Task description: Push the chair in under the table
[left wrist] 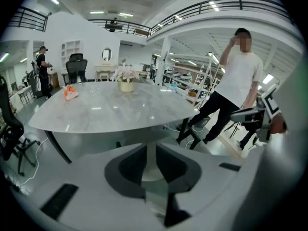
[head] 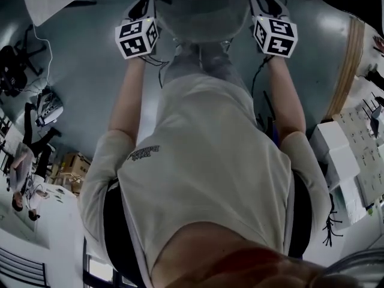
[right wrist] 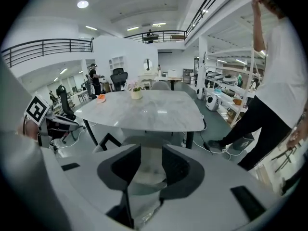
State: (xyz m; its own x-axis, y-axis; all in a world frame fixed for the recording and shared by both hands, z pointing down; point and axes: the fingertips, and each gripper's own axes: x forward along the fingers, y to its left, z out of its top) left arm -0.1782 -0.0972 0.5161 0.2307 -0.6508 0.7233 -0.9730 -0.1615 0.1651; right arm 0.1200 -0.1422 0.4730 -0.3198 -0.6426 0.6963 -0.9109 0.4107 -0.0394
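The pale grey chair (head: 201, 14) stands right in front of me, its back at the top middle of the head view. My left gripper (head: 141, 6) is at its left side and my right gripper (head: 264, 2) at its right side. Beyond both lies the grey marble-topped table (left wrist: 115, 107) (right wrist: 144, 110). In the left gripper view the left gripper (left wrist: 153, 166) has its jaws only a narrow slit apart. The right gripper (right wrist: 147, 170) has its jaws clearly apart, and the chair's pale top (right wrist: 144, 143) shows between and beyond them. I see neither pair of pads pressing on anything.
A flower pot (left wrist: 127, 83) and an orange thing (left wrist: 70, 92) sit on the table. A person (left wrist: 236, 81) stands close by at the table's right. Black office chairs (left wrist: 9, 134) stand at left. Cables lie on the floor (right wrist: 216, 146). White boxes (head: 342, 155) are stacked at my right.
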